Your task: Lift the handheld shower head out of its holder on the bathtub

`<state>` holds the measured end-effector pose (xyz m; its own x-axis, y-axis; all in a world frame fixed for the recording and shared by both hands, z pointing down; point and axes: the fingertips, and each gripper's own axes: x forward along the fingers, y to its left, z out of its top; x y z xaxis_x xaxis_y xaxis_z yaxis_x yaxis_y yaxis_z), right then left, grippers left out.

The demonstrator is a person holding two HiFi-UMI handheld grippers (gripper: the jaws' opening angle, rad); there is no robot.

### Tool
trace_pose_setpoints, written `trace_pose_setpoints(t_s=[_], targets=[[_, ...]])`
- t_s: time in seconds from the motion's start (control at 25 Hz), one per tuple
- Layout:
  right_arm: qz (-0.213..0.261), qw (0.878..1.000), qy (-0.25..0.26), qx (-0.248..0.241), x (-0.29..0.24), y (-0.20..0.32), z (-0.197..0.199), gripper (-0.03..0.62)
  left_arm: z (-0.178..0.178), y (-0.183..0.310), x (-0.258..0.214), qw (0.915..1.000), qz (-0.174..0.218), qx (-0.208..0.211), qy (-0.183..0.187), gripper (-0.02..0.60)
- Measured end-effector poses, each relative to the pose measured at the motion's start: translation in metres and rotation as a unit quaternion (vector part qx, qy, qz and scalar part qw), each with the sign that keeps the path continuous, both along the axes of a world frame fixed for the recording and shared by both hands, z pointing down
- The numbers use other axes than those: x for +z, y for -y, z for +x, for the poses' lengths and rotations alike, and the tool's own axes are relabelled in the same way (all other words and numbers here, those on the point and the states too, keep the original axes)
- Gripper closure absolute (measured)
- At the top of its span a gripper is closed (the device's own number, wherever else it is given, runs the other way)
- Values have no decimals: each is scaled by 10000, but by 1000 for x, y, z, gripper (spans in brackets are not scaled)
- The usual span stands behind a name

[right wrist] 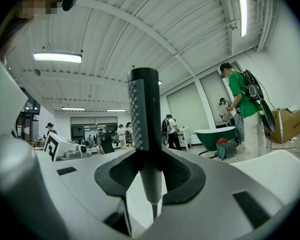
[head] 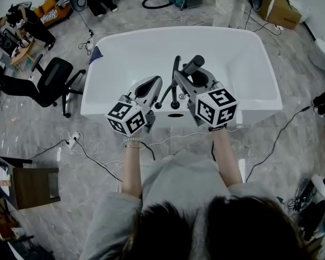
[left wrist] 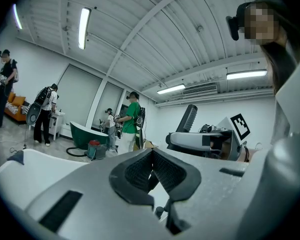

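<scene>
The handheld shower head, a dark stick with a dotted face, stands upright between the pads of my right gripper, which is shut on its handle. Its lower end tapers to a thin stem. In the head view the shower head rises from the right gripper over the near rim of the white bathtub. A black curved spout or hose and the tap fittings sit on the rim between the grippers. My left gripper hovers beside it, jaws together, holding nothing.
An office chair stands left of the tub, with cables across the floor and a low side table near left. A cardboard box is far right. People stand by a green tub.
</scene>
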<state>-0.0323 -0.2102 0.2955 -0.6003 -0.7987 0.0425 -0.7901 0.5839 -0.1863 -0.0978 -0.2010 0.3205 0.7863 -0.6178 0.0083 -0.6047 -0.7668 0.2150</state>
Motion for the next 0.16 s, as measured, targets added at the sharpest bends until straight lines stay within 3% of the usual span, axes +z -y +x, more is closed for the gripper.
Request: trace_pose_setpoints(t_s=[0.16], targets=[[-19,10000,26,15,2,0,2,461,1,0,2,10000,-23,-3,19,577]])
